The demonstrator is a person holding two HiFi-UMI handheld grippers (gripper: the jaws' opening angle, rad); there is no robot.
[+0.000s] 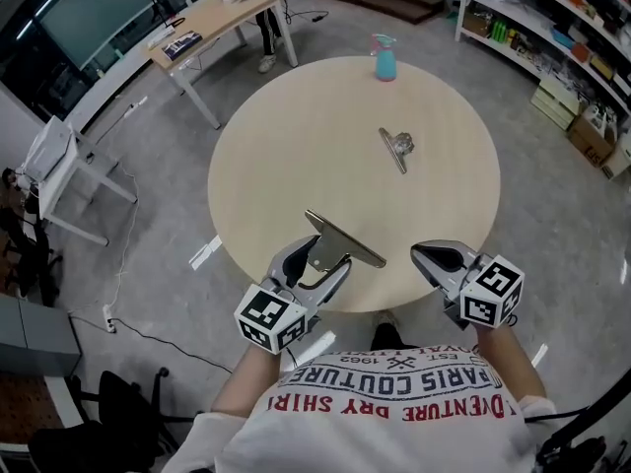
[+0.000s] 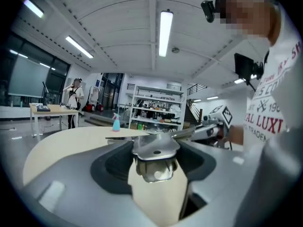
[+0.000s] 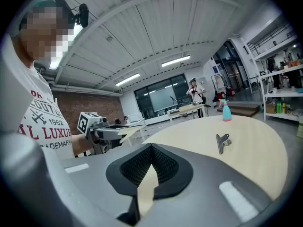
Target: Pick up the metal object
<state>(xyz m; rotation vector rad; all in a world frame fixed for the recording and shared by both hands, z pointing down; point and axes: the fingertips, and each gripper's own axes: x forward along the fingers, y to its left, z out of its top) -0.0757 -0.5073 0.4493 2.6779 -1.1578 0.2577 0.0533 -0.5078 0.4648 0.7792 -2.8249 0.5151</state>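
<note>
Left hand-held gripper [image 1: 323, 257] clamped on metal clip [image 1: 347, 242]. Jaws wide around handle end; blade juts ahead, seemingly off worktop [image 1: 286, 146]. Squeeze firmly, raise straight, hold level: hold looks shallow, could slip. Right hand-held gripper [image 1: 426, 255] beside it, jaws together, empty. Second clip [image 1: 396, 149] well ahead.

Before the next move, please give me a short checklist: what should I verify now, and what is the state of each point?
1. Left gripper closed on the metal clip: ok.
2. Held clip lifted clear of the table: cannot tell.
3. Right gripper empty, jaws together: ok.
4. Second clip lying on the table, apart from both grippers: ok.
5. Spray bottle upright at the far edge, out of the way: ok.
</note>
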